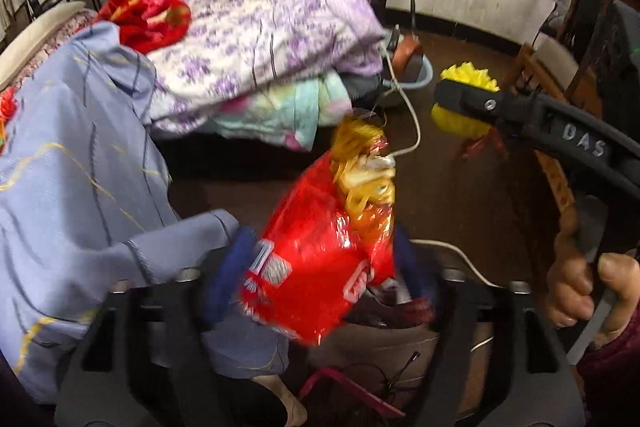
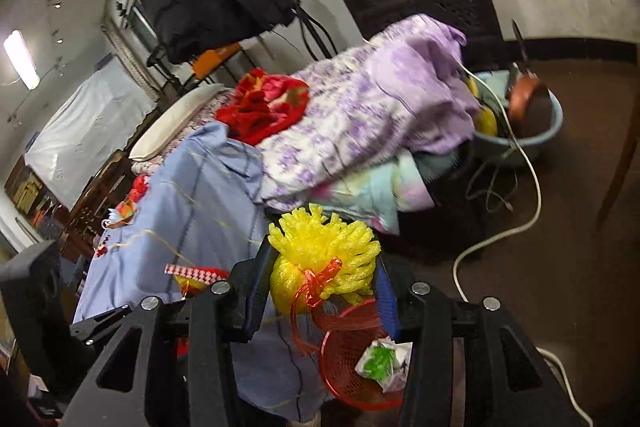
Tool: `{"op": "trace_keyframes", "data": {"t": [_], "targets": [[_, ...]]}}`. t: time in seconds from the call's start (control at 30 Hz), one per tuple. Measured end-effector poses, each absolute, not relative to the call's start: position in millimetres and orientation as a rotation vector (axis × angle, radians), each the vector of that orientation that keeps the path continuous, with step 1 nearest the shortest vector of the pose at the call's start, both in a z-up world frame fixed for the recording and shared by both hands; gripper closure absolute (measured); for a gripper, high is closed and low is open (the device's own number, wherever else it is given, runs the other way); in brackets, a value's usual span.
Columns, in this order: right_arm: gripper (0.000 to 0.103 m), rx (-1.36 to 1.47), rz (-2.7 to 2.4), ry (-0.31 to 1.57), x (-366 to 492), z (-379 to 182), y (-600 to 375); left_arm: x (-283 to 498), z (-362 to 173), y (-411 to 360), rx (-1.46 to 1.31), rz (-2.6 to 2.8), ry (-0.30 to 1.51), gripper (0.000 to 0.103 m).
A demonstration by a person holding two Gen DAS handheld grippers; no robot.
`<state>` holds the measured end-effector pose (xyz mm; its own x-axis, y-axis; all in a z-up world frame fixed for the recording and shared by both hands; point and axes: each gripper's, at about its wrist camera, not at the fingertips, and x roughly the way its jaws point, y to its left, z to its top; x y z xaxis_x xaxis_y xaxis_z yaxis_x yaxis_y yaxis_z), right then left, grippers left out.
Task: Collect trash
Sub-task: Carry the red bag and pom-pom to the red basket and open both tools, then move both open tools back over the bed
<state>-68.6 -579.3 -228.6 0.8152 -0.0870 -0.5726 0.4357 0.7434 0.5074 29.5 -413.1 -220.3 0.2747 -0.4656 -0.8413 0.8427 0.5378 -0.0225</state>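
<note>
A crinkled red snack wrapper (image 1: 320, 255) with yellow print hangs tilted and blurred between the blue pads (image 1: 226, 275) of my left gripper (image 1: 320, 263). The jaws stand wide and do not press on it. My right gripper (image 2: 320, 283) is shut on a yellow foam fruit net (image 2: 320, 251) tied with a red ribbon; the left wrist view shows the net (image 1: 466, 75) and the right gripper (image 1: 460, 95) at right, with the person's hand (image 1: 580, 291) on the handle. Below the right gripper sits a red mesh basket (image 2: 340, 379) holding crumpled green-and-white paper (image 2: 380, 363).
A bed at left is piled with a blue sheet (image 2: 200, 187), a purple floral quilt (image 2: 360, 107) and a red blanket (image 2: 264, 103). A white cable (image 2: 500, 235) runs over the brown floor. A blue basin (image 2: 532, 139) with a pan stands beyond.
</note>
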Motion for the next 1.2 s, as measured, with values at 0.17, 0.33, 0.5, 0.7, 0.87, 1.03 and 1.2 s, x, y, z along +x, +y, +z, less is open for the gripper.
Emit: {"op": "trace_keyframes", "data": {"t": [0.17, 0.33, 0.5, 0.7, 0.87, 1.03, 1.2], "targets": [[0.057, 0.705, -0.307, 0.579, -69, -248, -584, 35, -227, -412, 0.48, -0.901, 0.929, 0.017], [0.057, 0.699, -0.291, 0.602, -65, -255, -575, 42, -211, -401, 0.455, -0.87, 0.907, 0.016], [0.057, 0.689, -0.257, 0.663, -52, -267, -560, 45, -199, -386, 0.457, -0.808, 0.85, 0.01], [0.035, 0.633, -0.228, 0.833, -23, -311, -541, 50, -192, -370, 0.446, -0.763, 0.825, 0.01], [0.034, 0.64, -0.208, 0.861, -21, -309, -541, 55, -186, -359, 0.424, -0.738, 0.822, 0.01], [0.033, 0.604, -0.244, 0.771, -28, -269, -549, 55, -175, -352, 0.388, -0.739, 0.805, 0.01], [0.033, 0.559, -0.258, 0.698, -30, -216, -547, 52, -154, -341, 0.341, -0.761, 0.759, 0.01]]}}
